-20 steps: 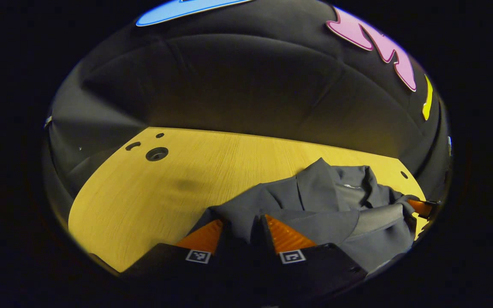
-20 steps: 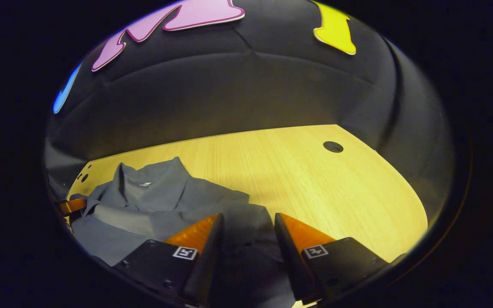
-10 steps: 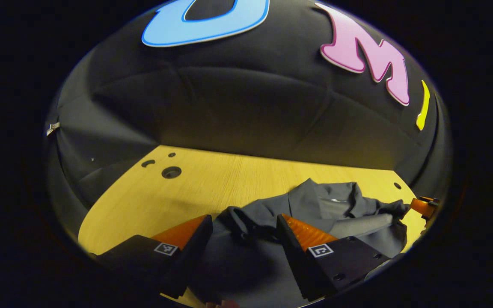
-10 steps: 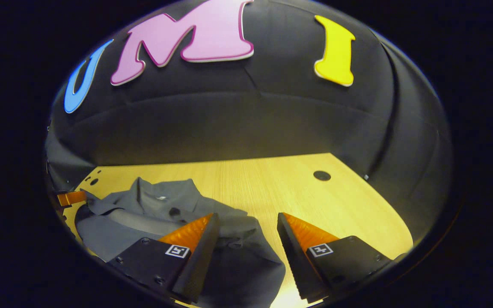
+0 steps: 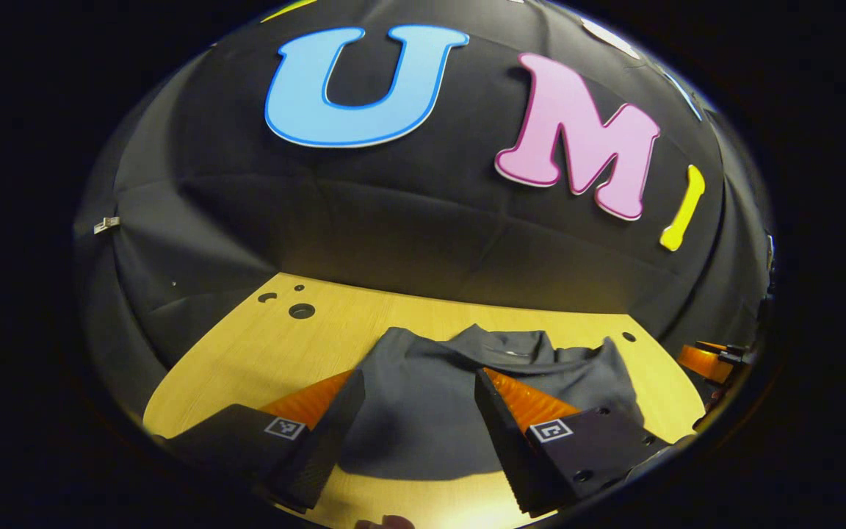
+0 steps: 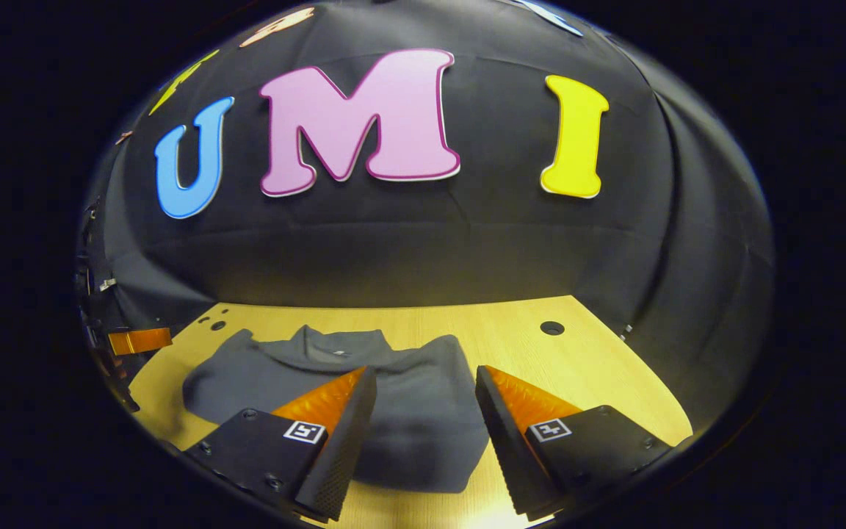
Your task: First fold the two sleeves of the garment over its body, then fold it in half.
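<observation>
Wooden table (image 5: pixel 261 353) | folded grey garment (image 5: pixel 423 397), label unreadable | left claw (image 5: pixel 412 382) agape, empty | right claw (image 6: pixel 423 378) agape, empty

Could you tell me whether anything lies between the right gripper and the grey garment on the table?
Nothing visible does. The right gripper is open just above the folded garment, with cloth showing between its fingers. The wooden table beside it is bare apart from a hole.

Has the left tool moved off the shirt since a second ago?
Yes. The left tool has opened, risen and drawn back; the shirt lies flat on the table.
</observation>
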Motion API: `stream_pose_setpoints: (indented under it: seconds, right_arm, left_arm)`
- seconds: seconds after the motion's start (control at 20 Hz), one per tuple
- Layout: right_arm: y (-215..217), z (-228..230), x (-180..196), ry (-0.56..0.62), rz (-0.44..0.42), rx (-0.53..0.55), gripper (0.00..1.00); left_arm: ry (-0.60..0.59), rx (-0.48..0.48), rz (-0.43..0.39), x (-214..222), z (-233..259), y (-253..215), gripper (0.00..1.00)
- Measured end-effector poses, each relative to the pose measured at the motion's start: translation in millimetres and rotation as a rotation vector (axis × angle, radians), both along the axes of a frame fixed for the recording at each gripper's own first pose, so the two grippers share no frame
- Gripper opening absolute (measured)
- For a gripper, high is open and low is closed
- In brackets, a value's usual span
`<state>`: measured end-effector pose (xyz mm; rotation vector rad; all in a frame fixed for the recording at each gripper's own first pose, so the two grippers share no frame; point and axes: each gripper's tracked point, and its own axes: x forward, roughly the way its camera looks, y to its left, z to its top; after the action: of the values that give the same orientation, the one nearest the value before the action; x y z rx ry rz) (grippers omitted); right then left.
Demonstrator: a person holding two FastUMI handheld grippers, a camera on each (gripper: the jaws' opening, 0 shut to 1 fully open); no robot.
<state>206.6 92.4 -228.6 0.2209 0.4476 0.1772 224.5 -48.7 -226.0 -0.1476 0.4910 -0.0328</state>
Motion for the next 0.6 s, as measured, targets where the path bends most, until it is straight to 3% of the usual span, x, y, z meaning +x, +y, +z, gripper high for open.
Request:
stream_pose_setpoints:
  seconds: [0.4, 0.6]
  right_arm:
    - [1, 48, -62, -0.049, 0.136, 0.061, 0.85]
    - [5, 32, -87, -0.027, 0.195, 0.059, 0.85]
  left_arm:
    - [-0.017, 0.006, -0.011, -100, 43, -21, 0.95]
    - [0.003, -0.007, 0.046, -135, 41, -32, 0.95]
